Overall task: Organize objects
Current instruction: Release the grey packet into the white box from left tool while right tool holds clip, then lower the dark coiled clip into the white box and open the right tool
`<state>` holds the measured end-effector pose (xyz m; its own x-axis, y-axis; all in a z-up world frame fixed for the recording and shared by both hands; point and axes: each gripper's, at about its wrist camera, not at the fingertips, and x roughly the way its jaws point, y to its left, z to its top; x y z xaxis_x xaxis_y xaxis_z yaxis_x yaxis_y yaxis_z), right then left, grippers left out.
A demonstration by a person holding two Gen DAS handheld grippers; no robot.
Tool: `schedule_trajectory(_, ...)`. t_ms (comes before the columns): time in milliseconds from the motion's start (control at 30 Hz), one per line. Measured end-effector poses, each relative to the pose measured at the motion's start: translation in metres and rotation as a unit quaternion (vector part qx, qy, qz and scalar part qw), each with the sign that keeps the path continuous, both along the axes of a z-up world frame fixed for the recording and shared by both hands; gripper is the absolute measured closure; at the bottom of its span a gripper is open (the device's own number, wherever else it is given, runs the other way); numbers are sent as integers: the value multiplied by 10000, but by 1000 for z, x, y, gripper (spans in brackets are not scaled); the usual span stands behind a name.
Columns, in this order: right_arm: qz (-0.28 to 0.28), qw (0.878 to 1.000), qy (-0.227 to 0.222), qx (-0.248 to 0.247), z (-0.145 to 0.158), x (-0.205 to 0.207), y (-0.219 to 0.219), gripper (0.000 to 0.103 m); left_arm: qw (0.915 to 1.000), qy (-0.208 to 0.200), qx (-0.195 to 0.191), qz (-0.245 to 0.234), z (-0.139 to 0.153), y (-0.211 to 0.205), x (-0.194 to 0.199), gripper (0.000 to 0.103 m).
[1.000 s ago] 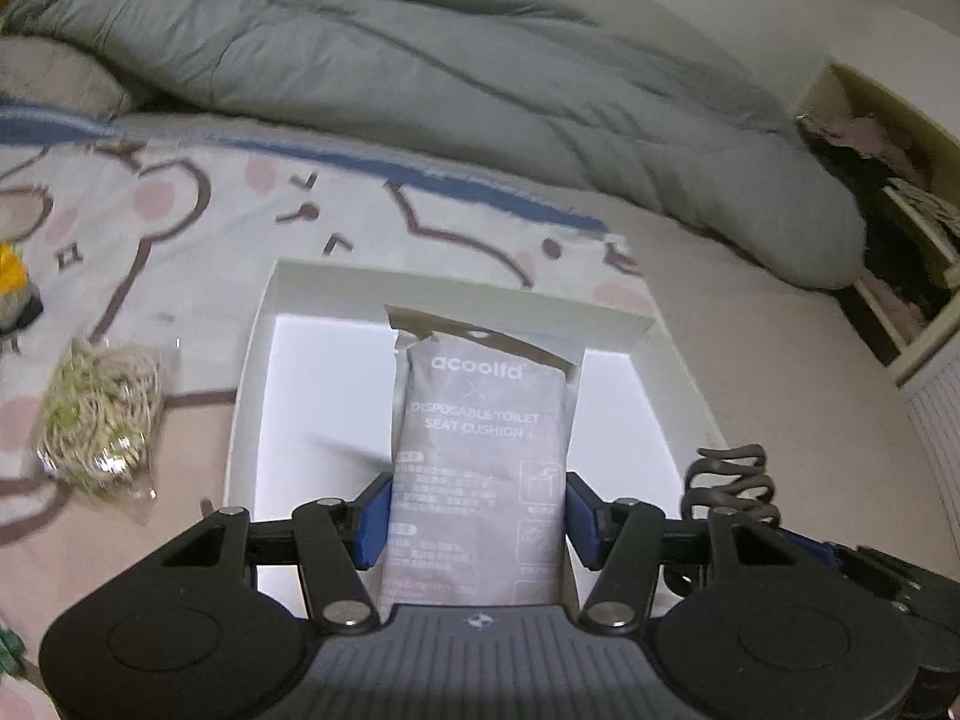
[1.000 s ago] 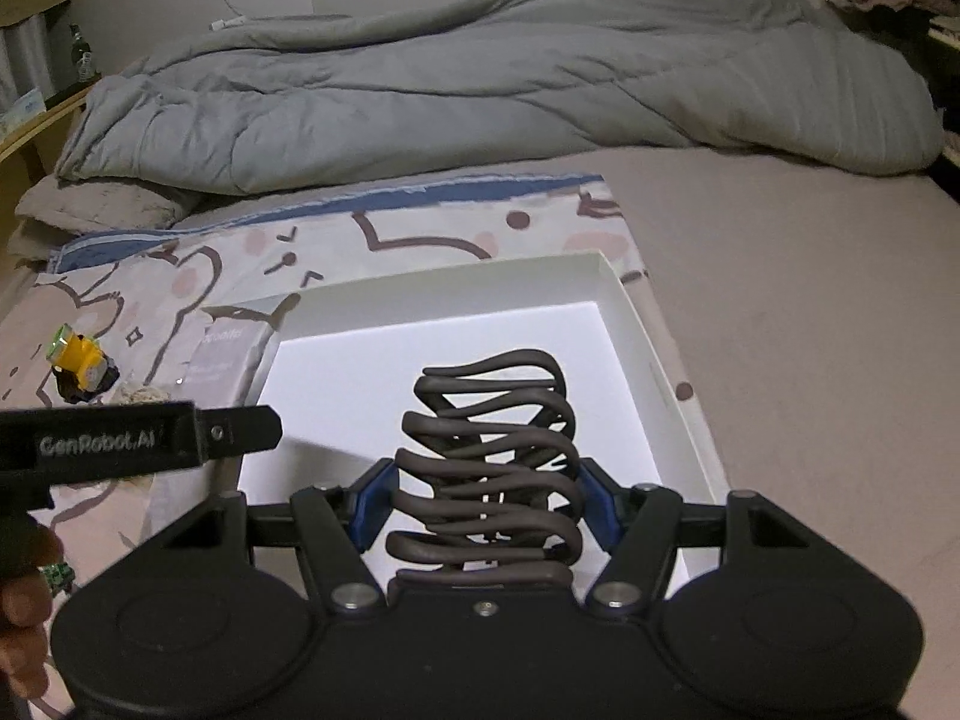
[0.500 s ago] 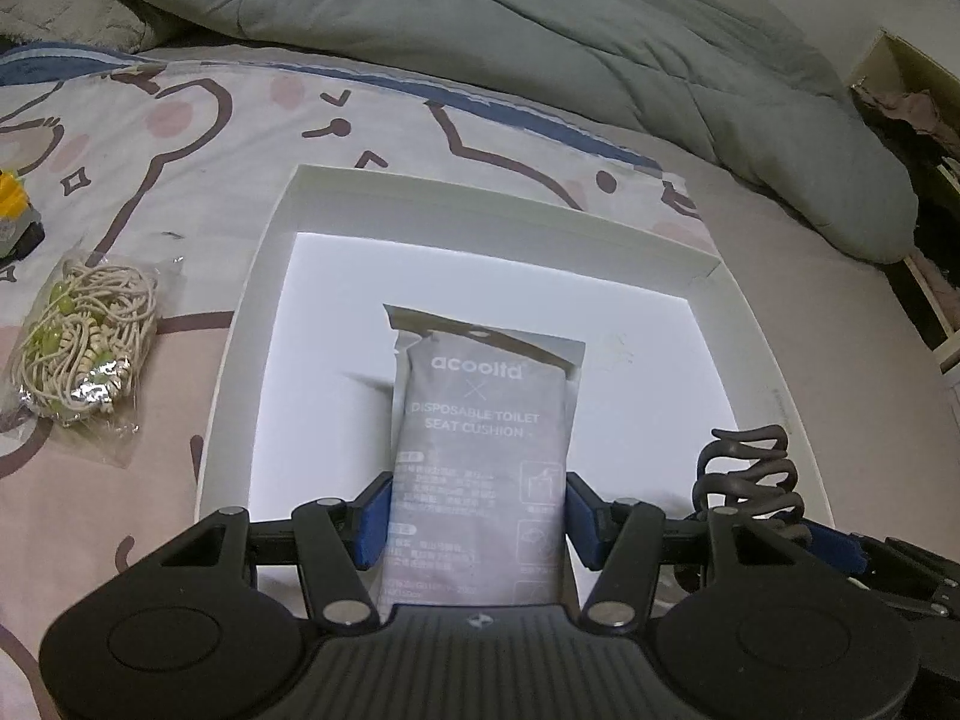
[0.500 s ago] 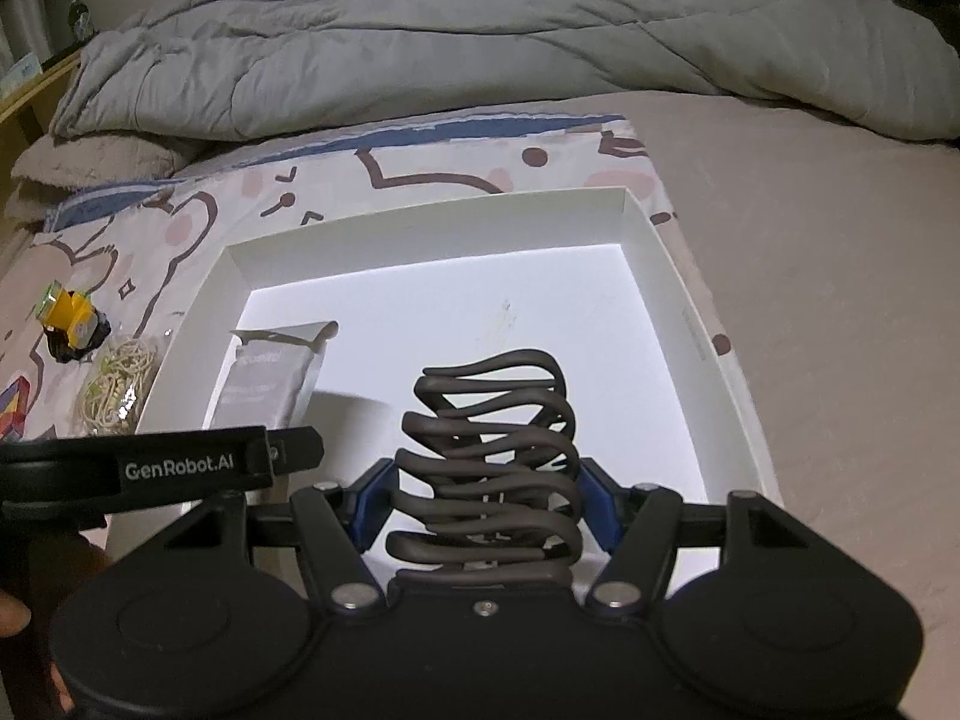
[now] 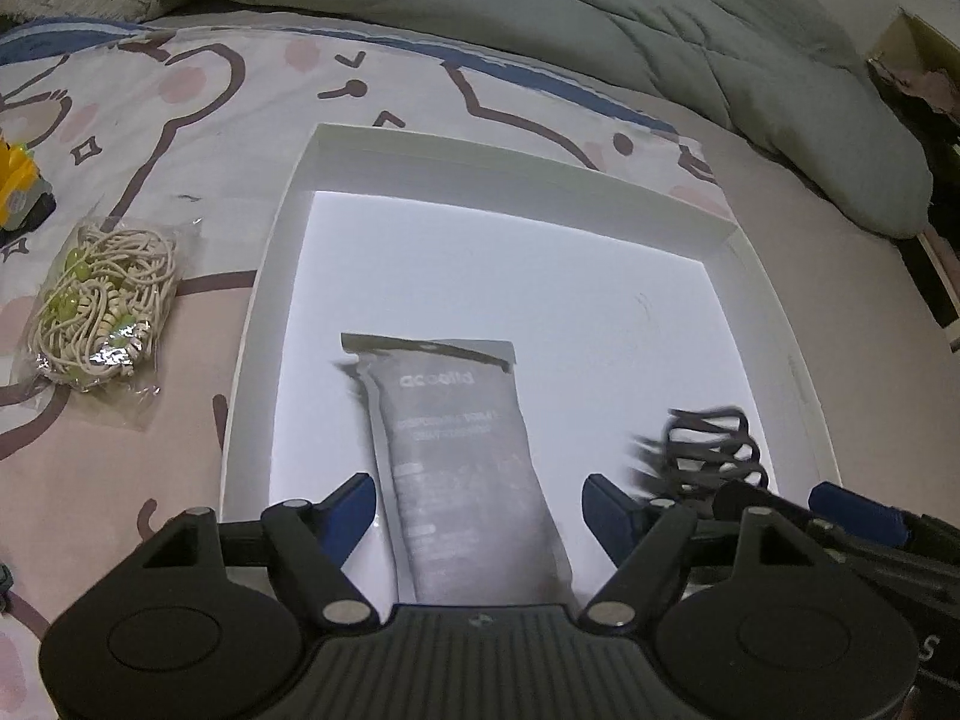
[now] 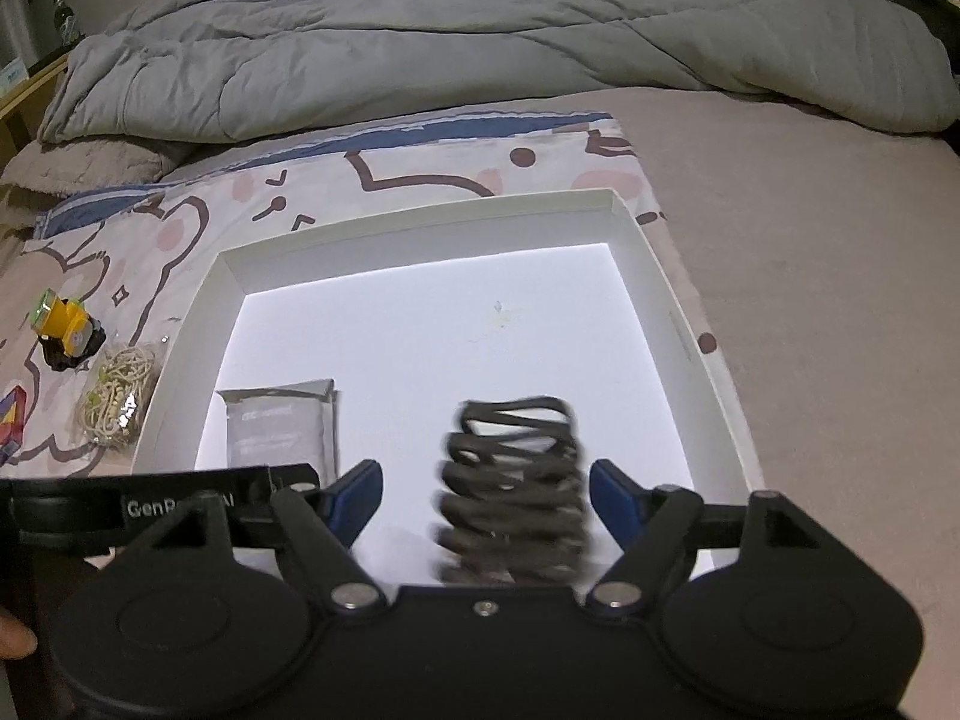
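Note:
A white shallow box (image 5: 288,222) (image 6: 672,276) lies on the bed. My left gripper (image 5: 483,495) is open over its near left part; the grey toilet-seat-cushion packet (image 5: 462,456) (image 6: 276,426) sits loose between the fingers, blurred with motion. My right gripper (image 6: 485,492) is open over the near right part; the dark brown hair claw clip (image 6: 510,480) (image 5: 708,444) stands between its spread fingers, also blurred and not touched by them.
A clear bag of beige elastic bands (image 5: 102,306) (image 6: 117,402) and a yellow toy (image 6: 63,324) (image 5: 18,192) lie left of the box on the patterned sheet. A grey duvet (image 6: 480,42) is heaped behind. A shelf (image 5: 924,120) stands at far right.
Both grippers moved forward over the box and lowered. Both have opened: the packet and the hair clip, held shut before, are now released and dropping inside the box.

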<state>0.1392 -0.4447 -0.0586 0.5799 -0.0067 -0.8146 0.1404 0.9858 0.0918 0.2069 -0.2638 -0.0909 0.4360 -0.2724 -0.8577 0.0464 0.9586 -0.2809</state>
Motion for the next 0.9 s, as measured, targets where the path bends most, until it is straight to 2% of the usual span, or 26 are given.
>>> schedule_trajectory(733, -249, 9994, -238, -31, 34, -37, 0, 26, 9989, -297, 204, -300, 46, 18, -32, 26)
schedule_trajectory(900, -343, 9990, -294, -44, 41, -47, 4, 26, 9981, -428, 293, -328, 59, 27, -41, 18)
